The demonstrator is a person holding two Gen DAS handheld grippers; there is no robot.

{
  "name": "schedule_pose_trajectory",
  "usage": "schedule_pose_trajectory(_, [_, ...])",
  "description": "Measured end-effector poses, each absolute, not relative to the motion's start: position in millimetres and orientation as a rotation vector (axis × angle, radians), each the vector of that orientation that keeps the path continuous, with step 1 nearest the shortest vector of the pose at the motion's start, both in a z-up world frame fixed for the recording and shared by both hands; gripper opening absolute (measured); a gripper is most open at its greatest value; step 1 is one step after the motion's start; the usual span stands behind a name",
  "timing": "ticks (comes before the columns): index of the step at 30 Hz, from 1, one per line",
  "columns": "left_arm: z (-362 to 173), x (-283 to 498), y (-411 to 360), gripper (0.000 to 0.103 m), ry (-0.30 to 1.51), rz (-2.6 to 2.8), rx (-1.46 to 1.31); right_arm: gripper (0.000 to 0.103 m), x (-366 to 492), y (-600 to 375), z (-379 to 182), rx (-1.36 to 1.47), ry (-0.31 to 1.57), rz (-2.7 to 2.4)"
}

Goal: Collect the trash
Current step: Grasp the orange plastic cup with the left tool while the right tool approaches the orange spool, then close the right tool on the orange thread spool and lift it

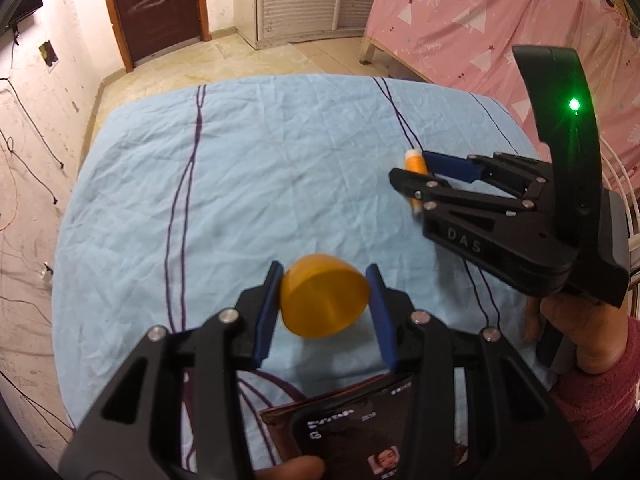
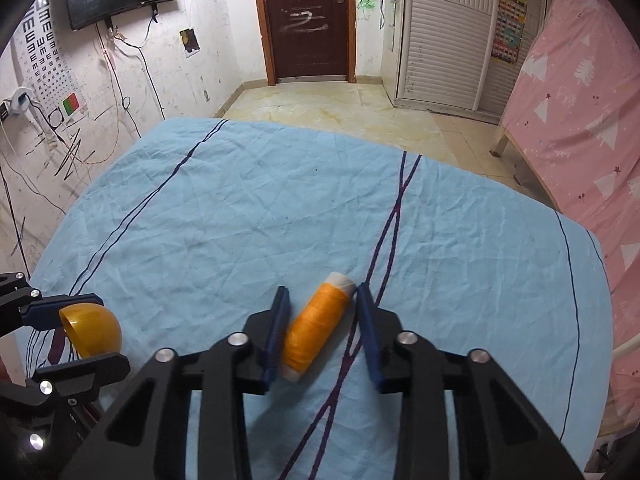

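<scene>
Holding yellow cup (image 1: 323, 301) clamped in left hand-held gripper (image 1: 325, 312) above near edge of blue-sheeted bed (image 1: 248, 168). Right hand-held gripper (image 2: 324, 332) straddling orange thread spool (image 2: 316, 330) toward right edge, pad contact unclear. No bin visible; depositing both remains.

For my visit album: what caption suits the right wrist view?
Right gripper straddles an orange thread spool on the blue sheet; left gripper holds a yellow cup.
</scene>
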State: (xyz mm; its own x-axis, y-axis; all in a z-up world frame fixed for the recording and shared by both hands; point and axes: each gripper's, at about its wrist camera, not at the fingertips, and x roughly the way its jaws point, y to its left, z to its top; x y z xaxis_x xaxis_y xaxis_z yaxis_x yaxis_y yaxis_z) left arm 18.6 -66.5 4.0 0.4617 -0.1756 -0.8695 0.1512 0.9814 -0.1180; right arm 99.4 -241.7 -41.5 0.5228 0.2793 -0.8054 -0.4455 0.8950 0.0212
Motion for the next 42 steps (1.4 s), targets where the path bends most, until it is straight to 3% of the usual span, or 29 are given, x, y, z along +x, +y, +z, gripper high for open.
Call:
schedule_pose_trajectory(8, [6.0, 13.4, -65.4, 0.040, 1.064, -0.180, -0.018, 0.010, 97.5, -255.3, -34.2, -0.120, 0.902, 0.443])
schedule_pose_trajectory(27, [50.7, 15.0, -127.9, 0.040, 0.980, -0.213, 0.068, 0.010, 57.4, -388.6, 43.8, 0.165, 0.645, 0.364])
schedule_pose_trajectory(31, [64.1, 13.9, -141.6, 0.040, 0.953, -0.228, 0.072, 0.010, 56.2, -406.7, 43.4, 0.191, 0.663, 0.399])
schedule_pose_trajectory(40, [69.1, 15.6, -133.3, 0.040, 0.942, -0.179, 0.078, 0.012, 72.8, -350.1, 4.4, 0.096, 0.796, 0.504])
schedule_pose_trajectory(42, [69.1, 16.4, -125.7, 0.040, 0.943, -0.168, 0.067, 0.019, 77.5, -335.5, -3.2, 0.064, 0.825, 0.516])
